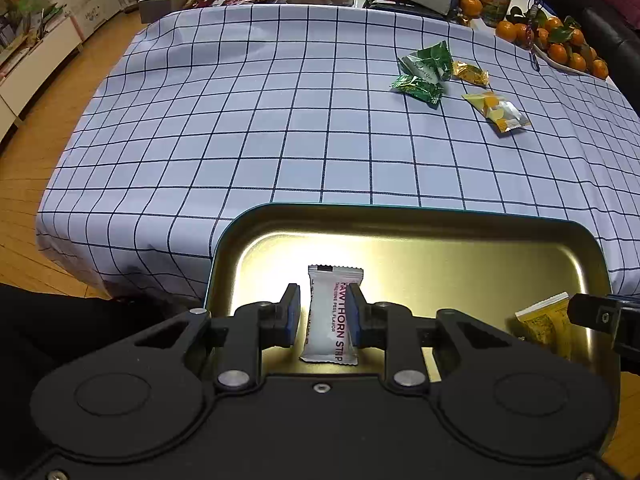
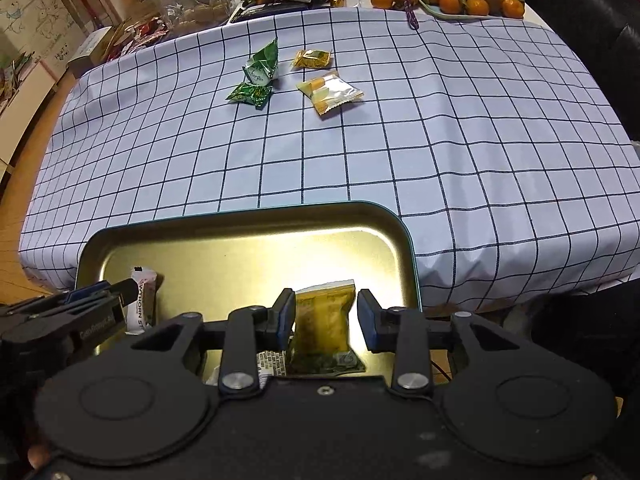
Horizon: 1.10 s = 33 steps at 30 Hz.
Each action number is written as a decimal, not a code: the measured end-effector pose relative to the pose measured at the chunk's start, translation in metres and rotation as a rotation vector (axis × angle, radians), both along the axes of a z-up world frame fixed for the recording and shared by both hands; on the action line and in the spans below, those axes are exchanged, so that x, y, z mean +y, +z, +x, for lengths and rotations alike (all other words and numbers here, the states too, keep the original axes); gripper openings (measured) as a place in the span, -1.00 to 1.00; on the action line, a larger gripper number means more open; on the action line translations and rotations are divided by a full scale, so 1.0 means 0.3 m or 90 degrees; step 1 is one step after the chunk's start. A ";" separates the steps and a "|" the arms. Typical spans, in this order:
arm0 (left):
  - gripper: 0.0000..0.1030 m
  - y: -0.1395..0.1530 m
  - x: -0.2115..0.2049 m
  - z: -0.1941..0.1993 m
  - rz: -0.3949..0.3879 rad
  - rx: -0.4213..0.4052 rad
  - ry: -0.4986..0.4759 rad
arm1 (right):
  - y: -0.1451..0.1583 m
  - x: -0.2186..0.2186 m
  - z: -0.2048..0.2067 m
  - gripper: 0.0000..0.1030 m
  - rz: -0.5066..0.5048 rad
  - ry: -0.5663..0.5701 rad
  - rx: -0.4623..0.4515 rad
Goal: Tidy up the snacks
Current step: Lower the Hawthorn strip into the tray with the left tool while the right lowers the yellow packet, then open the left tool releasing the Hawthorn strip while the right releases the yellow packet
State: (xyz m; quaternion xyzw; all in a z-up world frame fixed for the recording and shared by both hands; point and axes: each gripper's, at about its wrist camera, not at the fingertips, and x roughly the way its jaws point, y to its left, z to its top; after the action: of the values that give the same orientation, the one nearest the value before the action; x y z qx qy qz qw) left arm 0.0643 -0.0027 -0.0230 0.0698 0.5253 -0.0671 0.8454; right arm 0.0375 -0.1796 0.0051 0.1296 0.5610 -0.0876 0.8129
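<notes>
Left gripper parted, straddling white packet.

A white hawthorn strip and yellow packet lie flat in the gold tray.

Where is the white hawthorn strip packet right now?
The white packet lies in the gold tray, between the left gripper's open fingers, left of the yellow packet.
</notes>
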 end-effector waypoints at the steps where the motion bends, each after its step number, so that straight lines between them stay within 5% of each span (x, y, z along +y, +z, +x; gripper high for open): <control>1: -0.33 0.000 0.001 0.000 0.000 0.001 0.001 | -0.002 0.000 0.001 -0.28 0.001 0.001 0.002; 33: -0.33 0.015 -0.013 -0.010 0.007 -0.017 -0.017 | -0.009 0.012 0.006 -0.28 -0.013 0.018 0.002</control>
State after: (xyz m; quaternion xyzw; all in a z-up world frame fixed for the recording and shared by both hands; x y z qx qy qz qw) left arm 0.0612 -0.0067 -0.0186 0.0824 0.5131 -0.0744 0.8511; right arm 0.0394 -0.1759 0.0024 0.1133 0.5630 -0.0816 0.8146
